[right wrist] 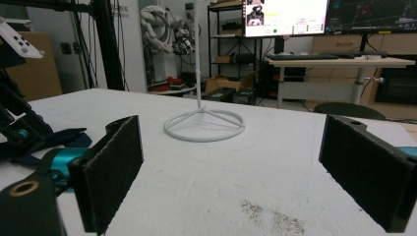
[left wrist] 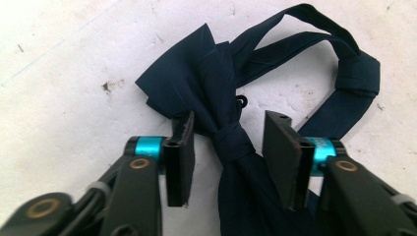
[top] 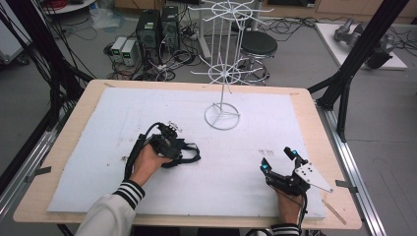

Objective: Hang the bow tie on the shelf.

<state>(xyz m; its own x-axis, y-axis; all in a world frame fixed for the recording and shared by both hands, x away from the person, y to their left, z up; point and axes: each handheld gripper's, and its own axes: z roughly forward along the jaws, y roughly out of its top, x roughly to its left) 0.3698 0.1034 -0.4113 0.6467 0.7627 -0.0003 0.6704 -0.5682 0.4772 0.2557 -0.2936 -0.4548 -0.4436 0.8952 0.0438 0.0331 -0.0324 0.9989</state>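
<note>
At the near edge of a wooden table (top: 74, 123) topped with a white foam board (top: 236, 191), a person in a striped-cuff sleeve (top: 129, 192) works two handheld grippers. The right gripper (top: 280, 160) rests low over the board near its front right corner, its jaws spread wide with nothing between them; in the right gripper view the two black pads frame bare, scuffed white surface. To the left and a little farther in, the left gripper (left wrist: 227, 142) is lowered over a dark navy bow tie (left wrist: 206, 83) lying flat on the board left of centre. Its jaws are parted and stand on either side of the tie's central knot, apart from it, while the neck strap (left wrist: 344, 73) loops away beyond them. Farther back, near the middle of the board, stands a white wire display rack (top: 223, 73) on a ring base (right wrist: 204, 125). Beyond the table, a black stool (top: 258, 45), computer towers (top: 157, 27) and tangled cables lie on the grey floor
</note>
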